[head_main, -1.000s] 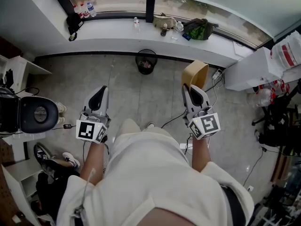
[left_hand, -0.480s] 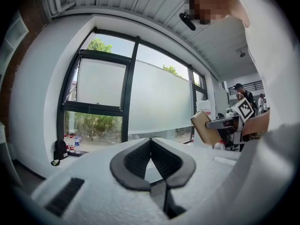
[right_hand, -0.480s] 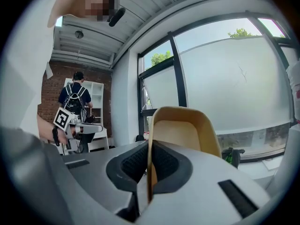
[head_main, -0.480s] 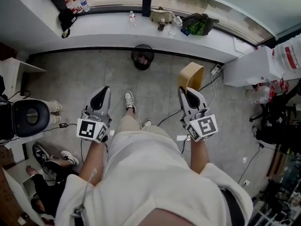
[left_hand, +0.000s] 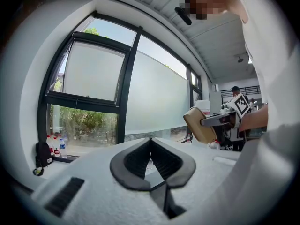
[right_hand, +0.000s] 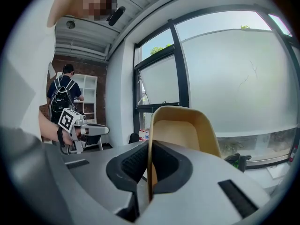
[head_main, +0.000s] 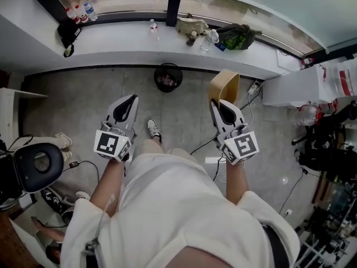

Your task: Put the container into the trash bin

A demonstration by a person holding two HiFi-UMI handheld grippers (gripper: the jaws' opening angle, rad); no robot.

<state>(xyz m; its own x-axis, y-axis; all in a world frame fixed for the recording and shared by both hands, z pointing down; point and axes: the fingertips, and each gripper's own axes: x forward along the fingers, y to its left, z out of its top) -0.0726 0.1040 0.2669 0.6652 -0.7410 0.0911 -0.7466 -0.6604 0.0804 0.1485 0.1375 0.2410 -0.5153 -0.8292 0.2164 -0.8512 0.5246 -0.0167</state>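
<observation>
The tan container (head_main: 224, 86) hung in the air, gripped by one side wall, its open side turned toward the person. It was up off the floor, to the right of the trash bin (head_main: 168, 78) in the head view and well apart from it. The right gripper (head_main: 221, 104) held it: the right gripper view showed both jaws pressed against the thin wall, one on each face, with the rest of the container rising beyond the tips. The left gripper (head_main: 129, 100) was level with it on the other side of the person's body, its jaws closed tip to tip with nothing between them.

The bin was round and black and stood on the grey floor against the foot of a white ledge (head_main: 122, 38) under the window. On the ledge were several bottles (head_main: 78, 13) at the left end, a single clear bottle (head_main: 153, 28) above the bin, and a green bag (head_main: 237, 37) further right. One shoe (head_main: 152, 128) of the person showed between the grippers. A black chair (head_main: 36, 163) stood at the left edge.
</observation>
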